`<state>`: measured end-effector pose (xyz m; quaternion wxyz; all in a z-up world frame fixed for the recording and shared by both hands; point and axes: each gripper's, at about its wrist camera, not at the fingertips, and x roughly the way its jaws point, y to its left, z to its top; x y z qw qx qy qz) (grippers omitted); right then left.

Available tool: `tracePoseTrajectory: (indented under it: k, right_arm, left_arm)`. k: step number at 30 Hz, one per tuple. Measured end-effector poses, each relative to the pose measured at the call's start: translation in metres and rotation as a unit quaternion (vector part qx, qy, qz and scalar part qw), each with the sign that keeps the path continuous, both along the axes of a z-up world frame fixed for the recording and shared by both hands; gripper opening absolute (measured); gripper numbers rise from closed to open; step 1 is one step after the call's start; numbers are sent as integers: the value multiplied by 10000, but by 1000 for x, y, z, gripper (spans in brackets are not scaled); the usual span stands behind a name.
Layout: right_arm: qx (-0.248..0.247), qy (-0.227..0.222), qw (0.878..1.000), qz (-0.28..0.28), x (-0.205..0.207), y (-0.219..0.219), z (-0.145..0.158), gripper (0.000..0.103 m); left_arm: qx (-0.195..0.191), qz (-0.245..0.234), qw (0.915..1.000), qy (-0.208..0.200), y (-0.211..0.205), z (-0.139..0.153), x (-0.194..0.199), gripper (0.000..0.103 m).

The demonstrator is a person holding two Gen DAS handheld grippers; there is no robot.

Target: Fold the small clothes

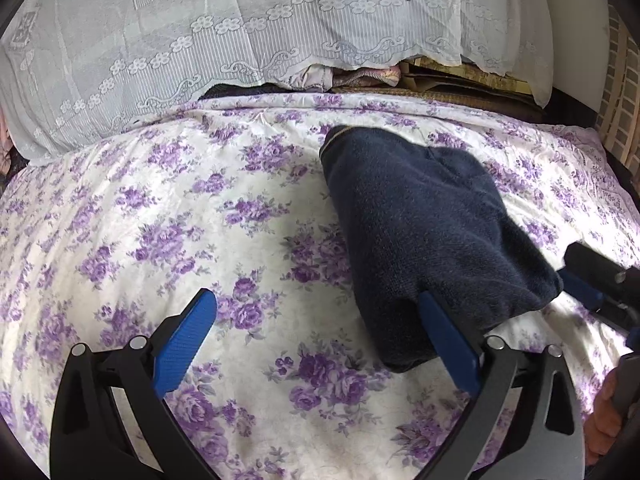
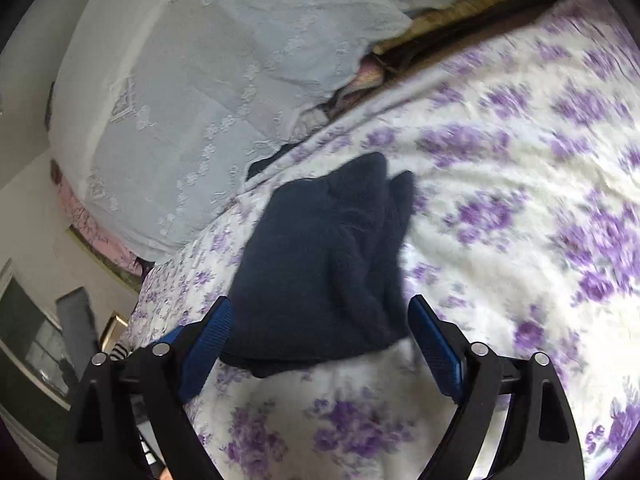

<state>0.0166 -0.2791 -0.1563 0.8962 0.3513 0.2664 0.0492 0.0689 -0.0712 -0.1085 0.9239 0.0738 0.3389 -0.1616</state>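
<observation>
A dark navy knitted garment (image 1: pixel 432 232) lies folded into a thick bundle on the floral bedspread (image 1: pixel 160 220). My left gripper (image 1: pixel 316 298) stands wide open just left of the bundle, its right finger (image 1: pixel 448 336) against the bundle's near edge and nothing between the pads. In the right wrist view the same garment (image 2: pixel 320 260) has its near end lying between the spread jaws of my right gripper (image 2: pixel 320 303), which is open; the pads do not press on it. The right gripper (image 1: pixel 576 276) also shows at the bundle's right end in the left wrist view.
A white lace cloth (image 1: pixel 200 40) covers a tall pile along the bed's far side, with fabric and flat boards (image 1: pixel 440 80) showing under its hem. A hand (image 1: pixel 604 412) is at the lower right. The bed's edge and the floor (image 2: pixel 40 340) lie to the left.
</observation>
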Motion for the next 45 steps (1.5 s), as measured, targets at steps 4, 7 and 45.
tracePoseTrajectory:
  k: [4, 7, 45]
  right_arm:
    - [495, -2, 9988, -64, 4, -12, -12, 91]
    - [343, -10, 9994, -42, 7, -8, -13, 93]
    - [838, 518, 9932, 622, 121, -22, -10, 100]
  left_arm:
    - [-444, -135, 9989, 78, -1, 19, 11, 98]
    - [-745, -271, 9966, 228, -9, 26, 27, 98]
    - [-1903, -1280, 9467, 2263, -40, -38, 109, 98]
